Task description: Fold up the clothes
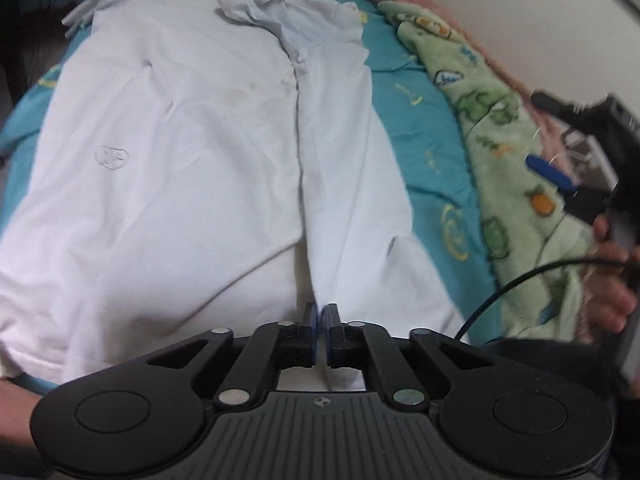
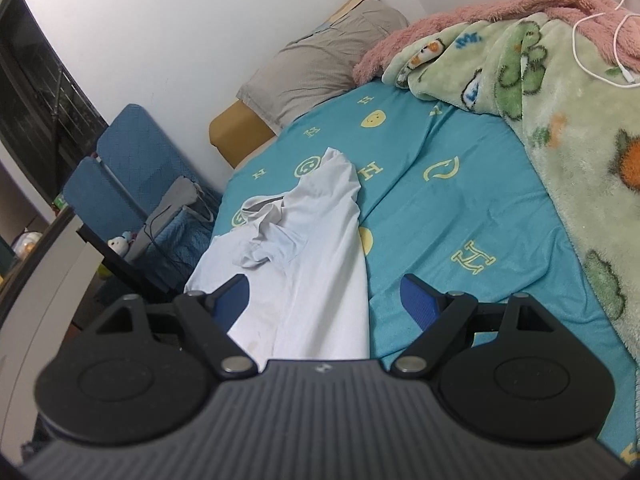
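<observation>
At the near hem of the white shirt [image 1: 168, 168], left gripper [image 1: 320, 320] has its blue pads pressed together on a pinch of cloth; fabric puckers into the fingertips, so it reads as clamped on the shirt. Right gripper [image 2: 326, 300] hangs above the right part of the garment with jaws spread wide, nothing between them.

Shirt lies spread on the teal bedsheet [image 2: 440, 208], collar [image 1: 256, 4] at the far end, small embroidered logo [image 1: 112, 158] on the left chest. Right side panel is already turned inward: a long fold edge runs from collar toward the left gripper. Sleeve [image 2: 336, 172] on that side points up the bed in the right wrist view.

Green fleece blanket [image 2: 540, 92] is bunched along the right edge of the bed, pink one [image 2: 460, 16] behind it, pillow [image 2: 320, 64] at the head. Blue chair [image 2: 132, 168] stands off the left side.

Judgement: lengthwise fold is in hand, one side started, task early. Next move likely calls for the right gripper to descend and close on the shoulder end of the same fold, so both ends carry across together without dragging the layer beneath.
</observation>
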### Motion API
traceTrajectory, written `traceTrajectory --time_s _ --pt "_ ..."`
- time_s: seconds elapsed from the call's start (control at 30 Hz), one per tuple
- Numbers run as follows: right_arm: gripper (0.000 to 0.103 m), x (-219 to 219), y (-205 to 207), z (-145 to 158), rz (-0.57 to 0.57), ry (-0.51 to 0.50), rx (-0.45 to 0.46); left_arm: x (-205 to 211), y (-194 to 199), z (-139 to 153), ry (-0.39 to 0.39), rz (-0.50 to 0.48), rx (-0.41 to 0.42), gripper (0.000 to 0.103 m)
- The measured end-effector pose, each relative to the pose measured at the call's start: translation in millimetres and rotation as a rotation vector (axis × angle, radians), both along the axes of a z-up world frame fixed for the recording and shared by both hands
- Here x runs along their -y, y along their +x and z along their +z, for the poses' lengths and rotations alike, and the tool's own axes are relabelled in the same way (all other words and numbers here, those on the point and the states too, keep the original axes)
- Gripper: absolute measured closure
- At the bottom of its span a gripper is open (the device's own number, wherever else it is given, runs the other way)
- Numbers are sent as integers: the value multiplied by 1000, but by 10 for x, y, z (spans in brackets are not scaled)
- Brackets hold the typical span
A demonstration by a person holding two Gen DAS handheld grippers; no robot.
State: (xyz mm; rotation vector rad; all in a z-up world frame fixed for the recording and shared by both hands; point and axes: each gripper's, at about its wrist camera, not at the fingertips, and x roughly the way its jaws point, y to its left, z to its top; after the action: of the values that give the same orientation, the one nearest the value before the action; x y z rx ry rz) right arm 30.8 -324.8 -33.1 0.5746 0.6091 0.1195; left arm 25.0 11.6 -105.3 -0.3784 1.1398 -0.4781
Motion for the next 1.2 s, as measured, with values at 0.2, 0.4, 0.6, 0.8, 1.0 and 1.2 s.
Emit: traceTrajectory --time_s 0.2,0.4,0.6,0.8,1.0,1.2 --pt "19 -35 17 -23 22 10 -11 165 142 -295 -29 -54 -124 59" --pt "19 -113 -5 -30 54 10 -15 300 126 -275 -116 -129 -36 53" --pt "19 -129 -17 -27 63 12 -18 443 70 -195 -200 -270 8 61" --pt "19 -136 -32 -18 64 4 -18 458 24 -363 -115 -325 -152 78" --pt "19 -156 -53 -6 81 -6 -12 231 -16 -240 -45 -289 -251 100" --pt "19 -224 -51 23 109 -33 9 220 -99 -21 154 -251 -108 65"
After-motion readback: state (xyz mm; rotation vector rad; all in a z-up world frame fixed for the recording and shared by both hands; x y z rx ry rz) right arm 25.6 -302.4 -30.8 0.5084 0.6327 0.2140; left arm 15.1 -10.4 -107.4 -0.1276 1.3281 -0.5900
